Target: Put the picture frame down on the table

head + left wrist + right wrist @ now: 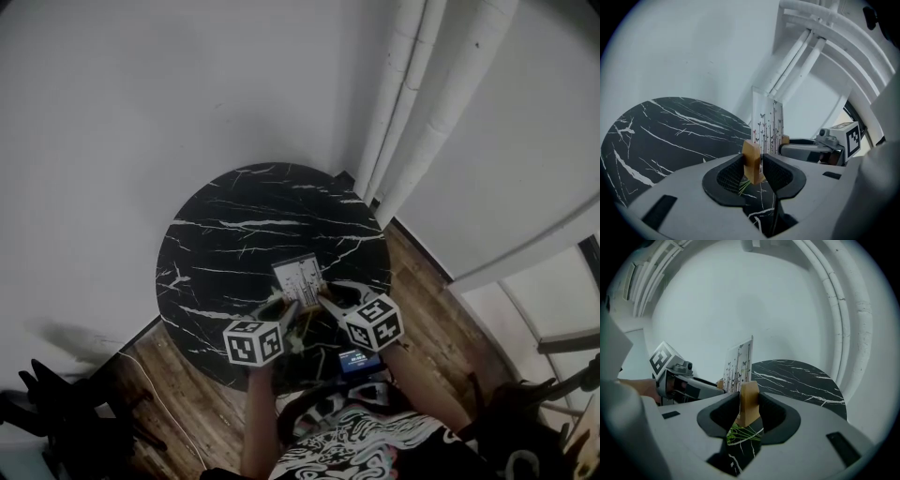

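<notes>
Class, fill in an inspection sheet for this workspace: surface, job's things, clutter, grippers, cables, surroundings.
Surface: round black marble-look table.
Job's things: picture frame, held upright over the table's near side; whether it touches the table cannot be told.
Clutter: nothing seen on the table.
Grippers: left gripper and right gripper each shut on a wooden block at opposite ends of the frame.
Cables: thin pale line on the floor, possibly a cable.
Surroundings: white wall, white pipes, wooden floor.

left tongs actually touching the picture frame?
Touching. Left gripper view: left tongs clamp the picture frame by its wooden foot, no gap either side.
</notes>
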